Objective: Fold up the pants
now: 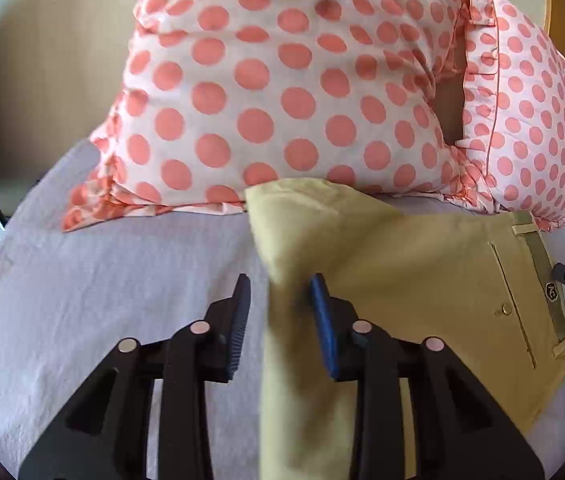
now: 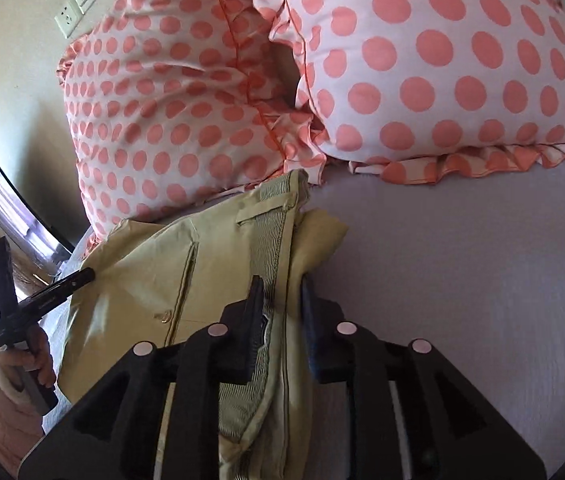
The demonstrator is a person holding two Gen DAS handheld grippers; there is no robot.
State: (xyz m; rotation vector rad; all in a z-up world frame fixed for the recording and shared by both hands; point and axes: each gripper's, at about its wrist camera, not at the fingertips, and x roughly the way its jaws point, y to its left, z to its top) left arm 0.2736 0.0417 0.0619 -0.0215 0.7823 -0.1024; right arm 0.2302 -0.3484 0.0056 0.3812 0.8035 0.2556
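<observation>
Khaki pants (image 1: 422, 280) lie on a pale lilac bed sheet (image 1: 102, 288), waistband with belt loops and a label at the right. My left gripper (image 1: 282, 304) stands open around a bunched strip of the pants' fabric; the right pad touches it, the left pad stands apart. In the right wrist view the pants (image 2: 142, 280) lie left of centre, and my right gripper (image 2: 282, 300) is closed on the striped-lined waistband (image 2: 278, 240), holding its edge up. The left gripper also shows in the right wrist view (image 2: 38, 296), held in a hand.
Two white pillows with coral dots (image 1: 282, 80) (image 2: 442, 60) lean at the head of the bed, just beyond the pants. A wall with sockets (image 2: 78, 0) is behind. A dark screen edge (image 2: 22, 208) stands at the left. The sheet (image 2: 462, 260) stretches right.
</observation>
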